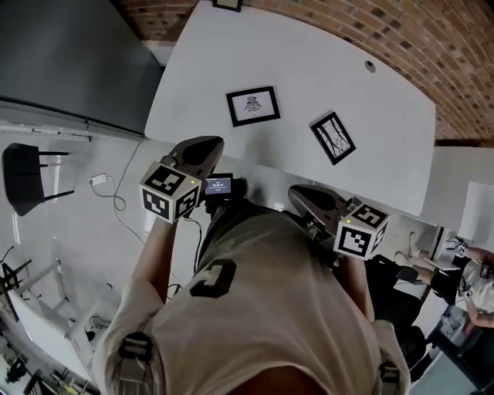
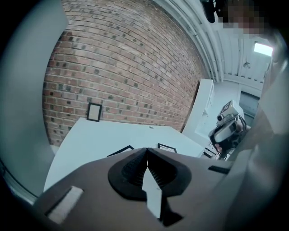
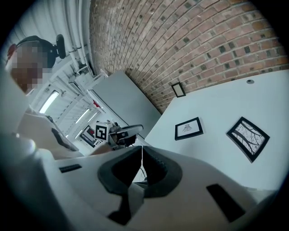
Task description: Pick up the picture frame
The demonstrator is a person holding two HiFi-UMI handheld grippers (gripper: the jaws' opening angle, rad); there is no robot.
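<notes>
Two black picture frames lie flat on the white table (image 1: 309, 46): one with a small drawing (image 1: 253, 106) at the centre, one with a branch pattern (image 1: 333, 137) turned at an angle to its right. A third small frame (image 1: 228, 4) leans on the brick wall at the far edge. My left gripper (image 1: 208, 143) hangs over the table's near edge, short of the centre frame, jaws shut and empty. My right gripper (image 1: 298, 192) is off the near edge, also shut and empty. The right gripper view shows both flat frames (image 3: 188, 128) (image 3: 248, 136) ahead of the jaws.
A dark grey cabinet (image 1: 69, 62) stands left of the table and a black chair (image 1: 27, 177) sits on the floor beside it. A brick wall (image 1: 432, 38) runs behind the table. A cable hole (image 1: 370, 66) is near the far right edge. Another person (image 1: 472, 279) is at lower right.
</notes>
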